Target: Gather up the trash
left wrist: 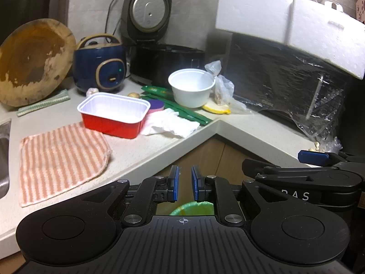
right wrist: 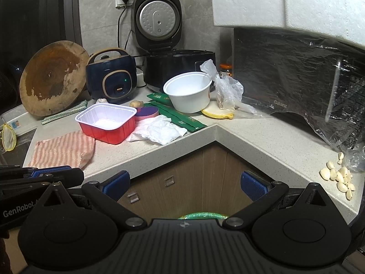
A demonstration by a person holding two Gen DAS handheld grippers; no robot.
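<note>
On countertop (right wrist: 251,134), crumpled white tissue (right wrist: 159,131), red tray (right wrist: 107,123), left tool (left wrist: 184,183) nearly closed, right tool (right wrist: 185,183) spread

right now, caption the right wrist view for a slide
Open right gripper faces red tray, white bowl, crumpled tissue.

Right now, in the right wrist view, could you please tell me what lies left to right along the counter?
Round wooden board → blue rice cooker → red tray → crumpled tissue → white bowl → microwave → garlic cloves.
</note>
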